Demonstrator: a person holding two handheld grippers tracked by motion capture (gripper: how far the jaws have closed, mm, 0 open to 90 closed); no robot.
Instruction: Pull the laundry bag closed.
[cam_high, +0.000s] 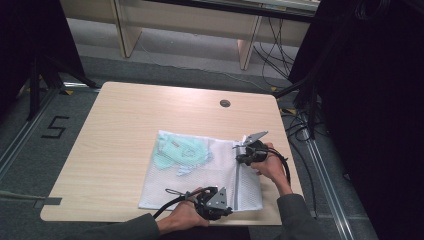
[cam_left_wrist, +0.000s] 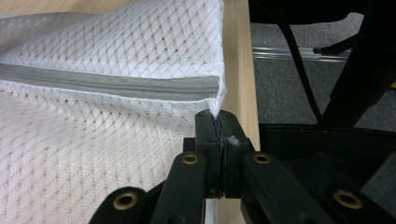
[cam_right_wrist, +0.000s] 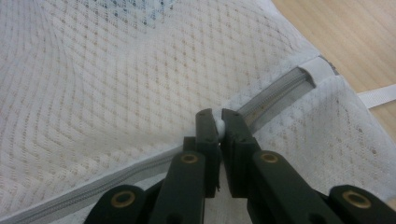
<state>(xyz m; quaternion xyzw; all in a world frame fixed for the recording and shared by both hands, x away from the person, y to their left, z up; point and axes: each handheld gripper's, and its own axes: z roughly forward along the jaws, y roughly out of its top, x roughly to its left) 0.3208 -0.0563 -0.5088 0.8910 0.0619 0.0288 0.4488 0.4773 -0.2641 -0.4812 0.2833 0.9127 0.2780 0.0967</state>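
White mesh bag (cam_high: 200, 172) flat near table (cam_high: 125, 125) front edge; left gripper (cam_left_wrist: 217, 122) pinching its corner, right gripper (cam_right_wrist: 218, 122) clamping zipper (cam_right_wrist: 273, 93) pull.

A white mesh laundry bag (cam_high: 200, 175) lies flat on the wooden table, lower centre of the high view, reaching the table's near edge. Pale green clothing (cam_high: 177, 152) shows through the mesh in its upper left part. A grey zipper (cam_left_wrist: 107, 85) runs across the bag near its right side; in the left gripper view it looks zipped shut up to the bag's edge.
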